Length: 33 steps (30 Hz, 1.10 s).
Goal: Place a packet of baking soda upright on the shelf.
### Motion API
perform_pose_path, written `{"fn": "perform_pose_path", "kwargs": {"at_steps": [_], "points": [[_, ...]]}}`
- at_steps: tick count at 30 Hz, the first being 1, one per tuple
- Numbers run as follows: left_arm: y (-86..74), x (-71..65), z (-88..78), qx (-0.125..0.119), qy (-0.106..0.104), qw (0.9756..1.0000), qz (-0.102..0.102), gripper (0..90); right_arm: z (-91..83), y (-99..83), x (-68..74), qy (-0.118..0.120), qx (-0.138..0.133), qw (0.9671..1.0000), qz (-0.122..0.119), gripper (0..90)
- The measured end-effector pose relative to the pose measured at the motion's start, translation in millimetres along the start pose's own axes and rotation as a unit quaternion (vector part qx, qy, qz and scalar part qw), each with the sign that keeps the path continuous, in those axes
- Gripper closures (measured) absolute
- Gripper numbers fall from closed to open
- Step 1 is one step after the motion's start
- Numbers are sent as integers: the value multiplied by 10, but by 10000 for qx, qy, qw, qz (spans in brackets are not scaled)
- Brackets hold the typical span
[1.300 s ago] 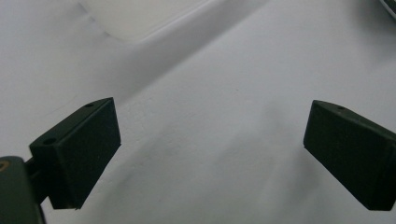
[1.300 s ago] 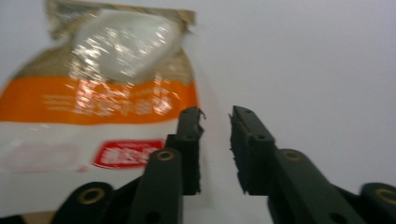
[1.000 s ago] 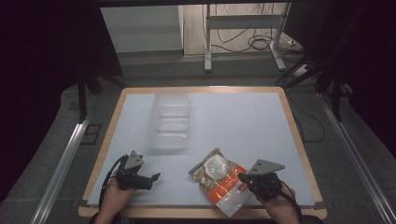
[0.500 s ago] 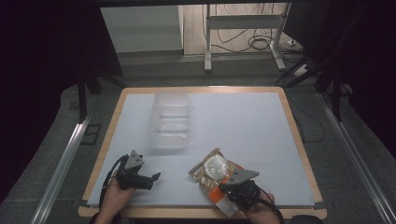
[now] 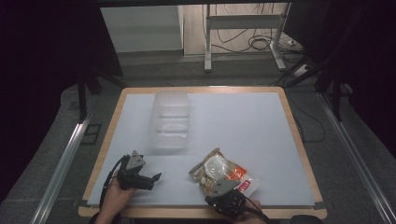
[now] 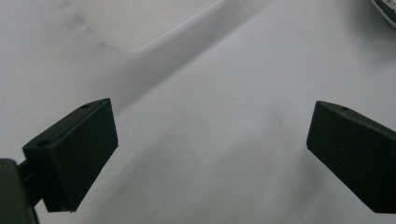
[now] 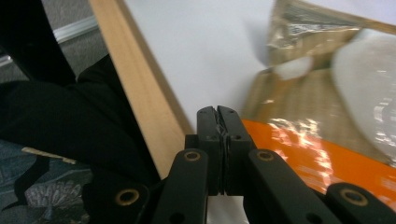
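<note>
Right now my right gripper [image 5: 223,195], jaws pressed together on nothing, sits at the snack packet [image 5: 223,173] in the frame's lower centre. I'd part those jaws before biting the packet's near edge. My left gripper [image 5: 152,178], lower left, rests spread wide.

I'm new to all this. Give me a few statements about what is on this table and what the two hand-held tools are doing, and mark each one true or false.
1. The left tool has its jaws spread wide over bare table. True.
2. The right tool is wide open. False: its jaws are pressed together.
3. A clear plastic container sits toward the far left of the white mat. True.
4. The snack bag lies inside the clear container. False: it lies on the mat, nearer the person, apart from the container.
5. The snack bag is blue and green. False: it is gold and orange, with a see-through part.
</note>
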<state>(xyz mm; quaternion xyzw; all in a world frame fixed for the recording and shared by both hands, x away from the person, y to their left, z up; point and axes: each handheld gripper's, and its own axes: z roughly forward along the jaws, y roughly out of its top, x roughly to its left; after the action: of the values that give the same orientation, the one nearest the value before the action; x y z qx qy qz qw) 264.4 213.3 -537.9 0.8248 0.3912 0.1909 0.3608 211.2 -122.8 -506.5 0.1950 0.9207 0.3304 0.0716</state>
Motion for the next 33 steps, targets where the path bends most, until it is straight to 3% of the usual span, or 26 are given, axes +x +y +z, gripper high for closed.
{"fn": "perform_pose_path", "kwargs": {"at_steps": [3, 7, 11, 20, 33], "points": [[-1, -1, 2, 9, -9, 10000, 8, 20, 71, -5, 45, -73, 208, 9995, -226, 879], [0, -3, 3, 13, -21, 10000, 14, 19, 77, -19, 21, -44, 241, 9995, -184, 885], [-1, -6, 7, -1, -26, 10000, -2, 19, 81, -52, -20, -206, 369, 9988, -254, 888], [1, -16, 13, 47, -29, 10000, 80, 19, 40, -107, -153, -373, 444, 9983, -98, 887], [3, -17, 10, 20, -28, 10000, 47, 17, -56, -198, -377, -555, 478, 9972, 148, 885]]}}
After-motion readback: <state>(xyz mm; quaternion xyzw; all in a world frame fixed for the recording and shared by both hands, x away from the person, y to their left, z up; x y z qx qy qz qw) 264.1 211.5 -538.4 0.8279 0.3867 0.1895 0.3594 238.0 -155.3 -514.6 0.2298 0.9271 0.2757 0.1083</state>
